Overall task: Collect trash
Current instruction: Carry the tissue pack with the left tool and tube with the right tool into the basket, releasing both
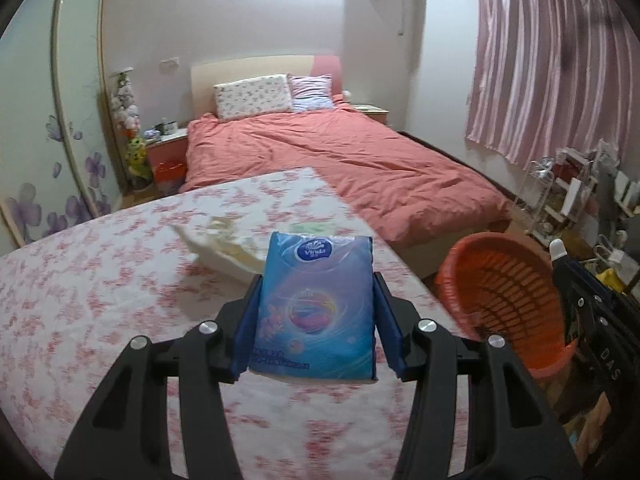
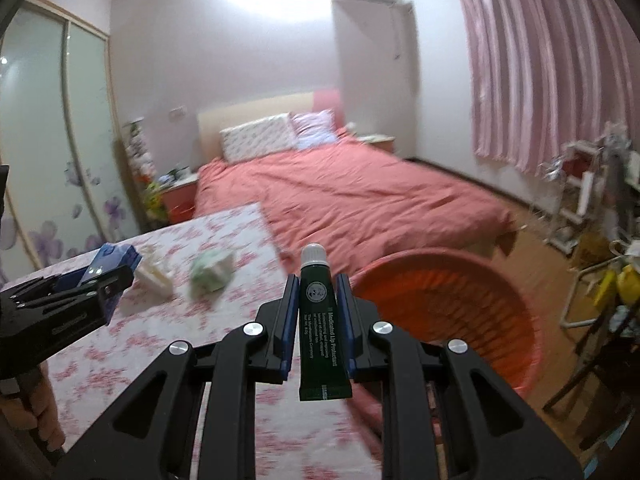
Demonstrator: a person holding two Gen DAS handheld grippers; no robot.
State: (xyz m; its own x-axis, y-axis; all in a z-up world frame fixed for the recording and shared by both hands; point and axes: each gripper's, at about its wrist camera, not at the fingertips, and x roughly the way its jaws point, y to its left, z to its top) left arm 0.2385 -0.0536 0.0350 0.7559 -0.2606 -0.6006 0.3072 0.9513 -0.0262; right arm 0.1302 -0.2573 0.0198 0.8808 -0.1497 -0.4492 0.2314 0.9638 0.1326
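My left gripper (image 1: 316, 280) is shut on a blue Vinda tissue pack (image 1: 316, 308) and holds it above the floral-cloth table (image 1: 100, 280). My right gripper (image 2: 318, 280) is shut on a dark green lip-balm tube (image 2: 322, 328) with a white cap, at the table's right edge beside the orange basket (image 2: 448, 312). The basket also shows in the left wrist view (image 1: 500, 300), right of the table. A crumpled cream paper (image 1: 224, 244) and a crumpled green-white wad (image 2: 212, 270) lie on the table. The left gripper with the pack shows at the left of the right wrist view (image 2: 108, 276).
A bed with a coral cover (image 1: 340, 160) stands beyond the table. A sliding wardrobe (image 1: 48, 120) lines the left wall. Pink curtains (image 1: 552, 64) hang at the right. A cluttered rack and bags (image 1: 576, 196) stand on the floor at the right.
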